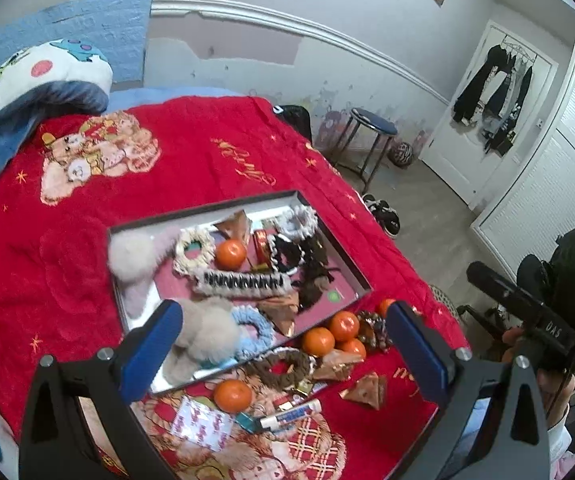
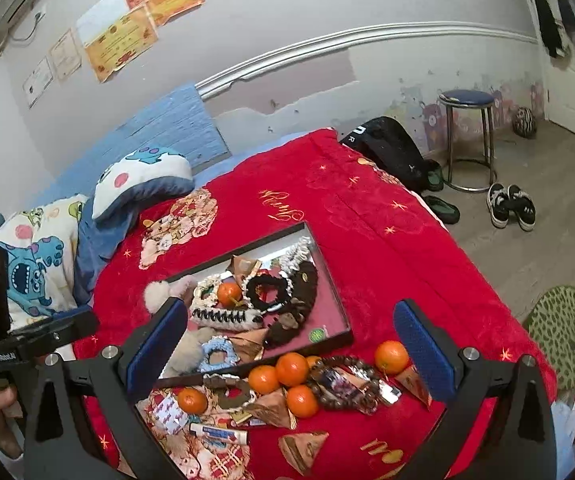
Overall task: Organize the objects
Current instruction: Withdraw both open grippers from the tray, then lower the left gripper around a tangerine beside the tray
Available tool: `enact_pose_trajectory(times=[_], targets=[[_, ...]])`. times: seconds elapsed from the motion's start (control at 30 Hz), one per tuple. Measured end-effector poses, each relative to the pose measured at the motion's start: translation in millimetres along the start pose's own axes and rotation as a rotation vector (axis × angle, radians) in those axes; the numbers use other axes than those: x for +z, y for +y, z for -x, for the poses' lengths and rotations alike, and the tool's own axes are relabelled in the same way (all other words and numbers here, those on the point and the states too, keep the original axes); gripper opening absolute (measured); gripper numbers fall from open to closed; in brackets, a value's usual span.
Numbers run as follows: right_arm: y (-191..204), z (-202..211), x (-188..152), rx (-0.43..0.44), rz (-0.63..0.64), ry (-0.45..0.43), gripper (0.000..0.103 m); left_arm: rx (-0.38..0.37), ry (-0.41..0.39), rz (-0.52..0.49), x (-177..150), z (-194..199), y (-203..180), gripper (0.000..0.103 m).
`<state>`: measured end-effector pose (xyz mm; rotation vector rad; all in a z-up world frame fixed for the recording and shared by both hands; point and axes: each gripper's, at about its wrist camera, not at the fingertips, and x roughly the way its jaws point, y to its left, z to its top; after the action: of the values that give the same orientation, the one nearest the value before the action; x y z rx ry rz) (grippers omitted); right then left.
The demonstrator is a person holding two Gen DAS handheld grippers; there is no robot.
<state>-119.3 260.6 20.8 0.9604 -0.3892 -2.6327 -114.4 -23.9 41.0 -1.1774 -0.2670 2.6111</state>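
On the bed's red blanket, a shallow tray with pompom at 9 o'clock, scrunchies, claw clip and one tangerine near centre. Below its 6 o'clock edge, loose on the blanket: more tangerines, bead bracelet, lip balm, brown packets. Left gripper and right gripper both above the pile, fingers spread wide apart, clamped on nothing.
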Motion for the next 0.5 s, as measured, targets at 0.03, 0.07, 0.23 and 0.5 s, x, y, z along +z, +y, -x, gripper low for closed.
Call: enact_pose_trajectory(times=[0.03, 0.07, 0.23, 0.5], targets=[[-4.4, 1.9, -0.7, 0.001, -0.005, -0.005, 0.103, -0.001, 0.005, -0.006, -2.0, -2.2, -2.4, 0.103], [-8.2, 4.4, -1.7, 0.003, -0.011, -0.013, 0.103, 0.0, 0.008, -0.008, -3.4, -3.6, -3.6, 0.103], [-13.4, 9.5, -3.6, 0.009, -0.006, -0.034, 0.103, 0.0, 0.026, 0.002, -11.4, -13.5, -5.3, 0.103], [-16.5, -9.8, -16.8, -0.012, -0.005, 0.031, 0.085, 0.015, 0.07, 0.019, -30.9, -37.0, -1.0, 0.102]])
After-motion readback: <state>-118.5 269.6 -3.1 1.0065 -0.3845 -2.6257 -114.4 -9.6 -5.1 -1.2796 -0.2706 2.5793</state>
